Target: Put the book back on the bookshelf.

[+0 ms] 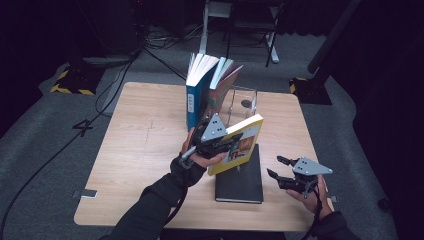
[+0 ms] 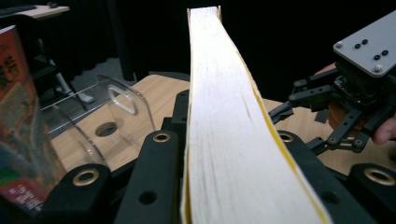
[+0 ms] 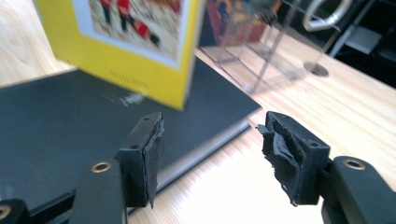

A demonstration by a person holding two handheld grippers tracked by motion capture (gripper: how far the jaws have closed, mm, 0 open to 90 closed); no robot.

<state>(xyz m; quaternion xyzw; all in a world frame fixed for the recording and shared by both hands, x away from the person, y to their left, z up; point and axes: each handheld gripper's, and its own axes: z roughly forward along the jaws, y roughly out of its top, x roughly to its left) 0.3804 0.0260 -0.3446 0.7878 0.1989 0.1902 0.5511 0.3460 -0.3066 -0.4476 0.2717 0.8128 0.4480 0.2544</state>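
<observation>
- High view: the left gripper (image 1: 220,145) pinches a yellow book (image 1: 239,144) and holds it tilted in the air above a black book (image 1: 241,177) that lies flat on the table (image 1: 140,150). Two more books stand in a clear rack (image 1: 244,102) just behind: a blue book (image 1: 196,95) and a red book (image 1: 222,90) leaning on it. If the yellow book swings on its way to the rack, I judge it could knock the leaning red book over or shove the light rack back.
- High view: the right gripper (image 1: 280,167) rests low at the table's right, jaws spread, holding nothing. It lies near the black book; a careless reach could push that book toward the front edge.
- Left gripper view: the jaws press on both covers of the yellow book (image 2: 219,116), whose page edge runs straight away from the camera. The hold sits at one end, so the long free part could sag, twist or slip out. The rack (image 2: 116,107) is at left, the red book (image 2: 18,116) beside it.
- Right gripper view: the jaws stand apart over bare table, with the black book (image 3: 60,140) just before the left jaw and the yellow book (image 3: 140,46) hanging above it. A dropped yellow book would land on the black one or strike this gripper.
</observation>
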